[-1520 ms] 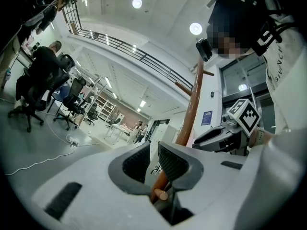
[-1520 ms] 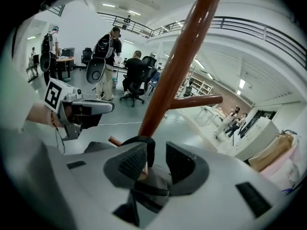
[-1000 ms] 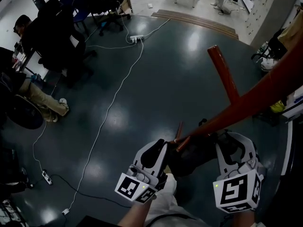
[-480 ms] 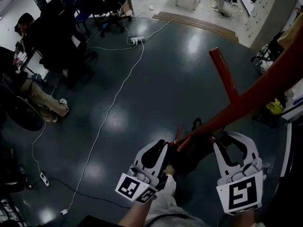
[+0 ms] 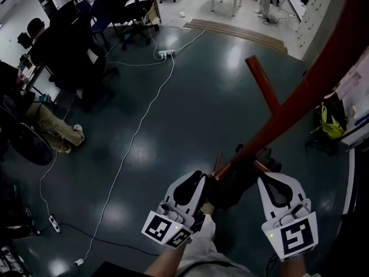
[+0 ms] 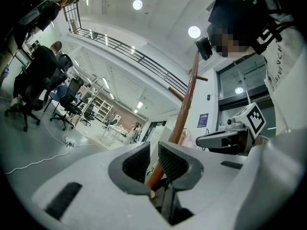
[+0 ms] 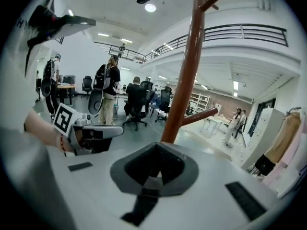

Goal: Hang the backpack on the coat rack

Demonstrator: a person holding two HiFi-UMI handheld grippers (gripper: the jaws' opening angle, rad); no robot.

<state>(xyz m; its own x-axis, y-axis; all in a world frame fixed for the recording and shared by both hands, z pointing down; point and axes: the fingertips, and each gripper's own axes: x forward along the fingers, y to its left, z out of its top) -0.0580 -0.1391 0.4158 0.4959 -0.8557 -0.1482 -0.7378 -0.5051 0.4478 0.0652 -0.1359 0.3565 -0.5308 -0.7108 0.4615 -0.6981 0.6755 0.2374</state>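
Black, the backpack sits low against the red-brown coat rack, whose pole slants from near centre to far right, between the left tongs, jaws a narrow slit apart on nothing, and the right tongs, clenched empty, just beside both.
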